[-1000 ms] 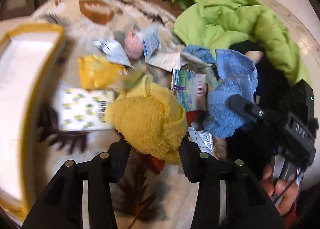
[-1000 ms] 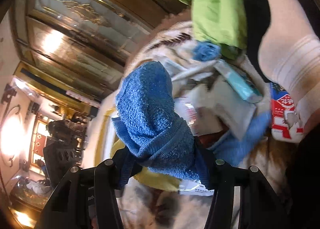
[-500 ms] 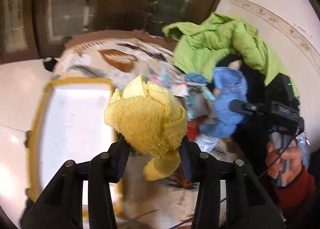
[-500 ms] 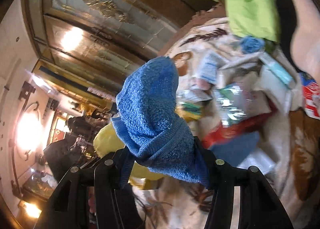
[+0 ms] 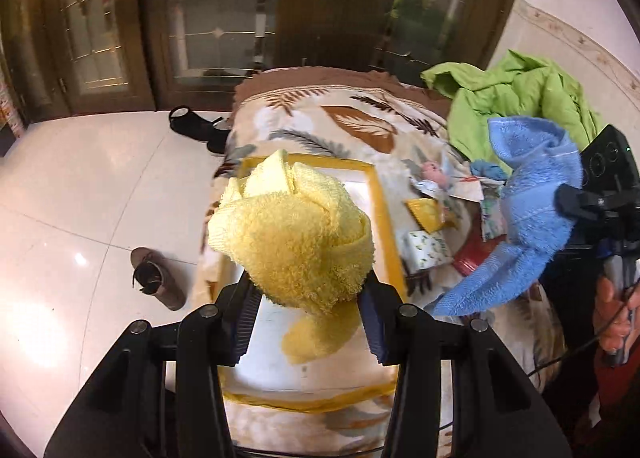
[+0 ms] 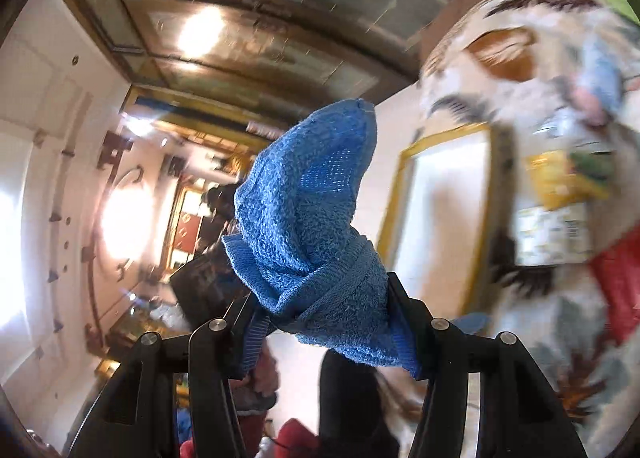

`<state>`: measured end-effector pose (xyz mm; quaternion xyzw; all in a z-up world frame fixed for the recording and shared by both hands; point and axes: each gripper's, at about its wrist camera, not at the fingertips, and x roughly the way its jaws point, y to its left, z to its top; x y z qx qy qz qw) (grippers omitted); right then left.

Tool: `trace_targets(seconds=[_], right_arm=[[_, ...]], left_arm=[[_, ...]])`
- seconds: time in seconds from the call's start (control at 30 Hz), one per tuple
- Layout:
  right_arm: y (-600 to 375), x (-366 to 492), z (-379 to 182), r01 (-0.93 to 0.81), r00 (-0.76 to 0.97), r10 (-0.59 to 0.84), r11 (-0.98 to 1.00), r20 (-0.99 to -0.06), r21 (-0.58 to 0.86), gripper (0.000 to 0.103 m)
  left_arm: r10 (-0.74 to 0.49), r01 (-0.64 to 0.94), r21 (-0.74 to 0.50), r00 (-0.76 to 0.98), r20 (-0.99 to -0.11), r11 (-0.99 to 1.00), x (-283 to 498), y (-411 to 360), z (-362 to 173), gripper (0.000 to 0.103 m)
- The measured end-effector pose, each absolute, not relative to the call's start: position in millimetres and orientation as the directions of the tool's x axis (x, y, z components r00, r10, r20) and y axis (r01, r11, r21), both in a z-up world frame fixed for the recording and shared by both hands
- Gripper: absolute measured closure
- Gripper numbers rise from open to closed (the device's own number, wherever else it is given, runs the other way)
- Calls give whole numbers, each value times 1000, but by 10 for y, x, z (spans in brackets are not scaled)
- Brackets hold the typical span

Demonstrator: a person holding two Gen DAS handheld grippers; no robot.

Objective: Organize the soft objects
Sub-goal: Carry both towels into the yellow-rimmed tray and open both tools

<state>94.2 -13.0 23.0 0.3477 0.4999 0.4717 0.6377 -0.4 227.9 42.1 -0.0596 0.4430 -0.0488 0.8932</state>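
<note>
We see the left gripper (image 5: 306, 300) clenched on a yellow towel (image 5: 294, 246), bunched and held up over the near part of the yellow-rimmed tray (image 5: 386, 225) on the leaf-print blanket (image 5: 320, 121). The right gripper (image 6: 326, 328) grips a blue towel (image 6: 316, 225), off the blanket, right of the tray. Packets (image 5: 426, 254) clutter the blanket between tray and green cloth (image 5: 516, 97). Shoe (image 5: 158, 284) on floor, left.

A home, by the look: glazed wooden doors (image 5: 224, 17) at 12 o'clock, glossy tiled floor (image 5: 80, 193), stray shoes (image 5: 158, 284), leaf-print blanket (image 5: 332, 125).
</note>
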Motion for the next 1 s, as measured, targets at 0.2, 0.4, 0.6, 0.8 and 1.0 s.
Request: trace_targets(seconds=[0.2, 0.4, 0.6, 0.8, 1.0], right_arm=[[446, 1103, 209, -239, -12, 966, 248, -258, 939, 48], [916, 1521, -365, -227, 18, 878, 469, -478, 853, 48], [1214, 1887, -676, -269, 105, 739, 666, -666, 696, 47], [1209, 2059, -963, -232, 189, 565, 820, -803, 523, 46], [1205, 2145, -749, -308, 237, 578, 807, -781, 504, 35]], left_arm=[[-120, 35, -123, 577, -808, 992, 163, 2450, 318, 59], [-99, 28, -99, 523, -846, 995, 561, 2501, -46, 59], [-84, -2, -97, 478, -874, 995, 1032, 2493, -467, 59], [-161, 74, -143, 439, -884, 987, 1396, 2369, -666, 58], [-169, 101, -139, 412, -895, 985, 1529, 2270, -797, 49]])
